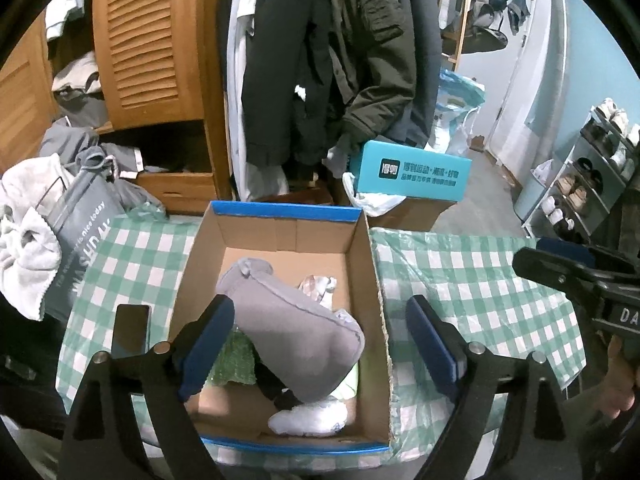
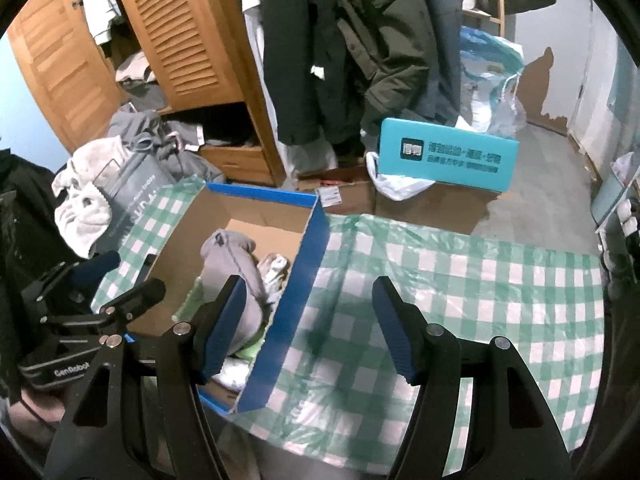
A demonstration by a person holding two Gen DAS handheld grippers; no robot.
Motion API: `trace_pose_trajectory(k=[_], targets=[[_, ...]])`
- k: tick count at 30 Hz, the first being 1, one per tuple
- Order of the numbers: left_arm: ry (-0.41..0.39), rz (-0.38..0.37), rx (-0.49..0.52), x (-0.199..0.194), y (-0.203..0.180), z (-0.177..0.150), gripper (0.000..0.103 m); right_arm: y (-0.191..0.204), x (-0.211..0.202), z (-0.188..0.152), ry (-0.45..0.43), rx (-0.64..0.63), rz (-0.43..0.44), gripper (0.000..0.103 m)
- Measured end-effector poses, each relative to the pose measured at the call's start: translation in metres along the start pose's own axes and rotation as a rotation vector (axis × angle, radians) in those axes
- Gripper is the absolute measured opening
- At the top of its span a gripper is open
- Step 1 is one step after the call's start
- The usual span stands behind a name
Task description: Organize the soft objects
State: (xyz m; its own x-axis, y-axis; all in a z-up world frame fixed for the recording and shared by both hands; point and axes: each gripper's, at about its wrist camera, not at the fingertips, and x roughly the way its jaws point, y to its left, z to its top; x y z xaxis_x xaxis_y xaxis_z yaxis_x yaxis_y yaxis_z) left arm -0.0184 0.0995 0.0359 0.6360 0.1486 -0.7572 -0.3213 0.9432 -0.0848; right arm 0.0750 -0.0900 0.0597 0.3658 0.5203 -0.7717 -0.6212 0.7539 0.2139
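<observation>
the left hand-held gripper [image 1: 320, 348] hangs over the open brown cardboard box with blue edges [image 1: 372, 264], jaws spread wide and holding nothing; the right hand-held gripper [image 2: 310, 332] has its jaws apart and empty over the green-and-white checked tabletop [image 2: 460, 280]. the curved grey fleece neck pillow [image 1: 296, 328] lies in the box on smaller soft white and green pieces, so packing looks mostly done. beyond, a white fluffy towel [image 1: 28, 240] remains outside, perhaps left over.

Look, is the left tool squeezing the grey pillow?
No, the left tool stands wide open above the grey pillow, which lies loose in the cardboard box.
</observation>
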Motion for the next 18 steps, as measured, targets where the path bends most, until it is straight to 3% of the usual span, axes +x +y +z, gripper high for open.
trace_pose_trajectory(k=[9, 18], targets=[[0.0, -0.002, 0.045, -0.001, -0.023, 0.002, 0.089, -0.012, -0.016, -0.014, -0.04, -0.013, -0.036, 0.065], [0.013, -0.003, 0.08, 0.001, -0.039, 0.003, 0.089, -0.035, -0.013, -0.027, -0.026, 0.023, -0.079, 0.065]])
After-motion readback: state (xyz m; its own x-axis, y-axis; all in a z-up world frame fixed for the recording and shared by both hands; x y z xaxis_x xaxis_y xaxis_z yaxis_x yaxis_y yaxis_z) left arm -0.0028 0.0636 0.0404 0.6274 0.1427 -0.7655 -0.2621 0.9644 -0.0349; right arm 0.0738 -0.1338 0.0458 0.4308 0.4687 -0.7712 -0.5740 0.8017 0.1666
